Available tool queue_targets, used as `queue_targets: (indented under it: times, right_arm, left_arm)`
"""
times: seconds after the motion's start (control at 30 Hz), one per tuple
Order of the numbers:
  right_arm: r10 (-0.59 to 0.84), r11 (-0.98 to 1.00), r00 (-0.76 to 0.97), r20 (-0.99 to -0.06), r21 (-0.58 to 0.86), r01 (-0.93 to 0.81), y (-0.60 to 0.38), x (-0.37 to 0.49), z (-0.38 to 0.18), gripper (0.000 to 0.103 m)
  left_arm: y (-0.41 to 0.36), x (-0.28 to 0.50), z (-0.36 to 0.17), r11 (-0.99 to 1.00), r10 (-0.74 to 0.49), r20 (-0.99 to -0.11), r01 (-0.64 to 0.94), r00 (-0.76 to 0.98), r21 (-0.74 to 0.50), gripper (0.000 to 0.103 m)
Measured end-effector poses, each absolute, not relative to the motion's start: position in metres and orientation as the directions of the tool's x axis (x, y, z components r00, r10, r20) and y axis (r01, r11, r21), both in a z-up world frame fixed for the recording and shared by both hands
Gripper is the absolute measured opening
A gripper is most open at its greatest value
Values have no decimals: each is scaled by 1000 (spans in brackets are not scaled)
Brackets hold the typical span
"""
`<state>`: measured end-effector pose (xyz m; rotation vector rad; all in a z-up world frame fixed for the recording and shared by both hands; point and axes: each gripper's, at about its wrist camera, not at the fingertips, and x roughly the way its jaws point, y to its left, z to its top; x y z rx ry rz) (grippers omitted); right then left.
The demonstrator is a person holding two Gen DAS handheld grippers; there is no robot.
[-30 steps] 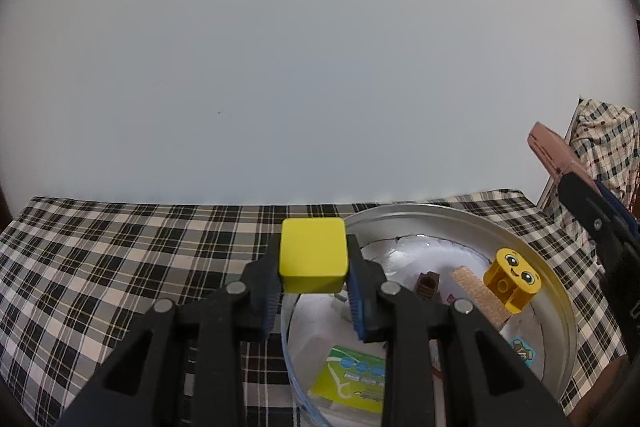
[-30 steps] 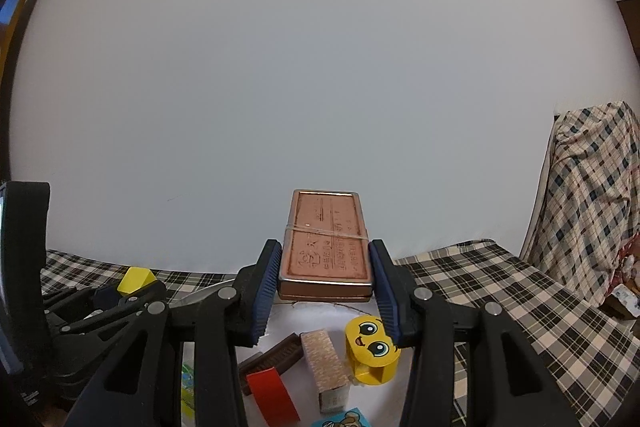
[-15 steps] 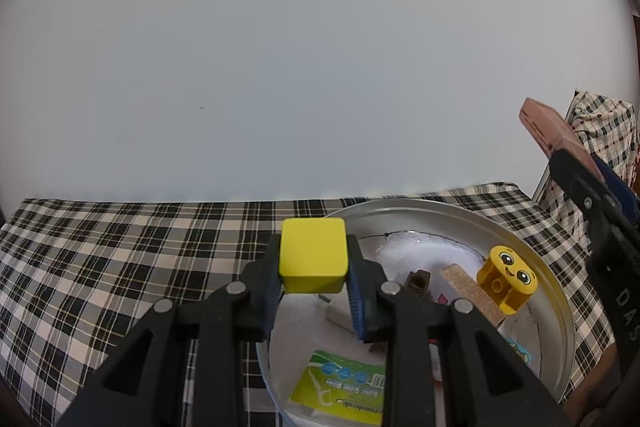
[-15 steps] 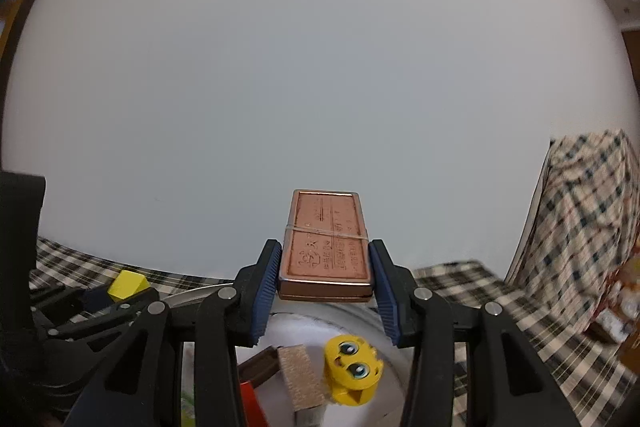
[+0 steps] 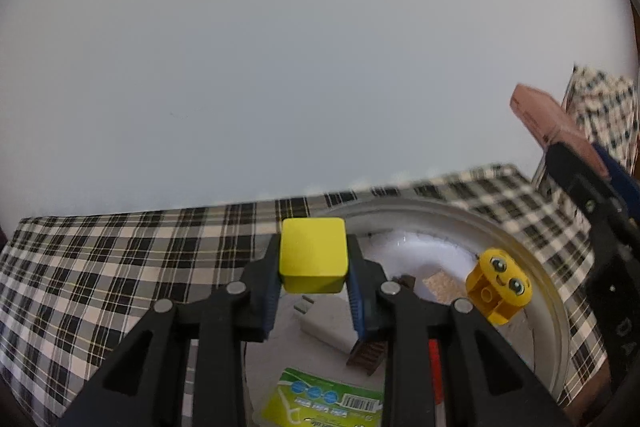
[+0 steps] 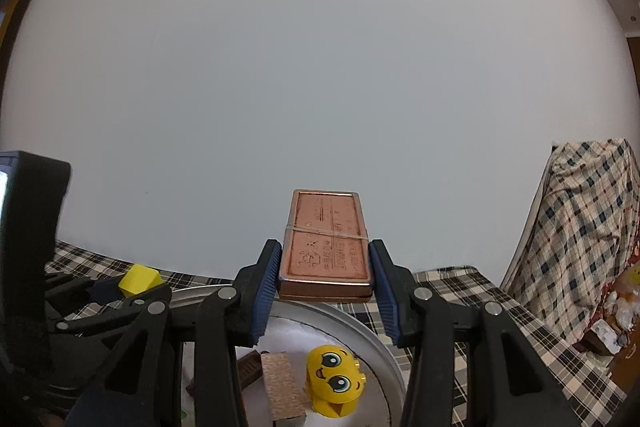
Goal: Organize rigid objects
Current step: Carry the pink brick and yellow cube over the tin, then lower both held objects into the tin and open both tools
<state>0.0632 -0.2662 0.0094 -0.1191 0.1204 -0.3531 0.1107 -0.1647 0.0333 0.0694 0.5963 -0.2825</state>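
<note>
1. A yellow cube (image 5: pixel 313 255) is clamped between the blue pads of the left tongs (image 5: pixel 314 267) and is held in the air above the near-left rim of the round metal tray (image 5: pixel 560 327).
2. A copper-coloured tin (image 6: pixel 325 247), bound by a thin elastic band, is gripped flat by the right tongs (image 6: pixel 325 279) and is held above the far rim of the tray (image 6: pixel 372 335).
3. Inside the tray, a yellow smiley-face brick (image 5: pixel 499 283) is seen near the right wall, with a tan textured block (image 6: pixel 282 383) just beside it.
4. A dark brown ridged piece (image 5: pixel 366 351), a white plug-like item (image 5: pixel 320 327) and a green-and-white packet (image 5: pixel 320 403) are seen lying nearer the tray's front.
5. A red item (image 5: pixel 434 359) is glimpsed behind a left finger; its shape cannot be told.
6. The tray is carried by a table spread with black-and-white checked cloth (image 5: pixel 100 267).
7. Off the tray's right, a chair draped in plaid fabric (image 6: pixel 580 227) is seen.
</note>
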Motion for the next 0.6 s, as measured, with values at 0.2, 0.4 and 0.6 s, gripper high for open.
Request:
queue_targets:
  times: [0.2,0.4,0.6]
  right_arm:
    - [-339,939,922,-187,-124,320,-279,75,7,48]
    - [-288,957,914,-285,-61,282,-292,86,3,48]
    - [-264,963,907,-329,-42,265,-295,93,-1,48]
  left_arm:
    - [-179,123,27,956,-229,-626,293,746,0,28]
    - [-185,129,26,956,-206,-652,292,729,24,28]
    - [-187,134,21,958,-181,-671,283,719,46,28]
